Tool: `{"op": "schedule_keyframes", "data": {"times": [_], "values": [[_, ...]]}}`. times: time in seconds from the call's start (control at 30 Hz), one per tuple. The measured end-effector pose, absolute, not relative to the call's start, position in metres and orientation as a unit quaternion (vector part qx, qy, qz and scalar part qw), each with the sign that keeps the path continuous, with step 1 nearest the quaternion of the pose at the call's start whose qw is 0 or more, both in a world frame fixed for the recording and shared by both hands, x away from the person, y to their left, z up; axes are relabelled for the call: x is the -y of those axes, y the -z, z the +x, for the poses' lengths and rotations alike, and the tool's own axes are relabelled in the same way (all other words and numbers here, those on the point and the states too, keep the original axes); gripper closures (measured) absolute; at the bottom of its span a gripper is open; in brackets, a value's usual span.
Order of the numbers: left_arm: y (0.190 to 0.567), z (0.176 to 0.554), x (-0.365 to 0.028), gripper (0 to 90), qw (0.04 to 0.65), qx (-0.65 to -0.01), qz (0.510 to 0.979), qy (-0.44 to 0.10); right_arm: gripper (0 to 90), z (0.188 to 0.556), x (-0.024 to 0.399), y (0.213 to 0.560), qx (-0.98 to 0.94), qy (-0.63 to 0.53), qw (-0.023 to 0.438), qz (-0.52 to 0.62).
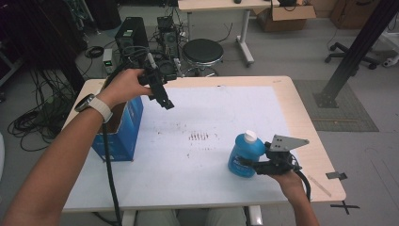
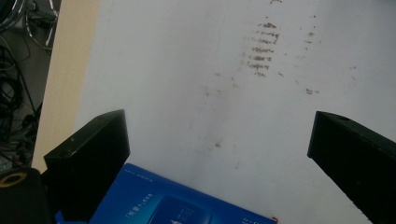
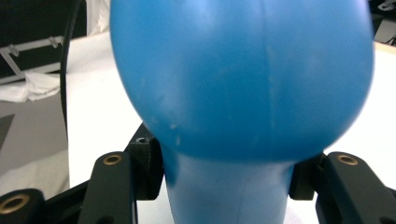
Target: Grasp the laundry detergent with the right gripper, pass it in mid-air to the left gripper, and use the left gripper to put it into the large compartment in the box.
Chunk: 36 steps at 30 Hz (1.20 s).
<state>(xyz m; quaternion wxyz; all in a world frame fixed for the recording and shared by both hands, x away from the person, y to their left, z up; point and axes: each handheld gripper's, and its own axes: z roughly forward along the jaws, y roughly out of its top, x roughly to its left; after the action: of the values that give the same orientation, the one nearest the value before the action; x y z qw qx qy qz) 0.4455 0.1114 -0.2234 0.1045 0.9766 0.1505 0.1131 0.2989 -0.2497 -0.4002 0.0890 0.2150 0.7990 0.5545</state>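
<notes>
A blue plastic bottle (image 1: 244, 155) with a white cap stands on the white table cover near the front right. My right gripper (image 1: 248, 165) is shut on it from the right, low on its body. In the right gripper view the pads press both sides of the bottle (image 3: 243, 79) at its narrow waist. My left gripper (image 1: 167, 104) hangs in the air at the back left, jaws open and pointing down, with nothing between them. Just under it stands a blue cardboard box (image 1: 120, 132). In the left gripper view the box top (image 2: 177, 205) lies below the open left gripper (image 2: 219, 154).
Brown smudges (image 1: 198, 136) mark the middle of the white cover. The wooden table edge (image 1: 294, 108) runs along the right. Behind the table are a black stool (image 1: 202, 52), computer towers (image 1: 131, 34) and cables. A black post (image 1: 357, 47) rises at the far right.
</notes>
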Motion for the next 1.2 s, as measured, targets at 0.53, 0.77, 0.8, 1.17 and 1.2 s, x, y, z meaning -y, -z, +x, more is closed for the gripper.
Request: {"op": "schedule_keyframes", "data": {"times": [0.53,0.77,0.8,1.17,1.2], "values": [[0.206,0.413,-0.097,6.0,0.119,-0.118,0.980,-0.111,43.7,0.306,0.250,0.356,-0.823,-0.536,0.079,0.174],[0.193,0.386,-0.092,6.0,0.130,-0.097,0.981,-0.112,43.8,0.312,0.236,0.334,-0.832,-0.533,0.065,0.138],[0.191,0.382,-0.092,6.1,0.131,-0.091,0.981,-0.113,43.9,0.313,0.233,0.332,-0.833,-0.533,0.062,0.133],[0.175,0.341,-0.078,6.5,0.131,-0.049,0.984,-0.111,44.1,0.319,0.209,0.315,-0.836,-0.540,0.038,0.088],[0.175,0.338,-0.077,6.5,0.132,-0.046,0.984,-0.111,44.1,0.320,0.206,0.314,-0.836,-0.541,0.036,0.086]]}}
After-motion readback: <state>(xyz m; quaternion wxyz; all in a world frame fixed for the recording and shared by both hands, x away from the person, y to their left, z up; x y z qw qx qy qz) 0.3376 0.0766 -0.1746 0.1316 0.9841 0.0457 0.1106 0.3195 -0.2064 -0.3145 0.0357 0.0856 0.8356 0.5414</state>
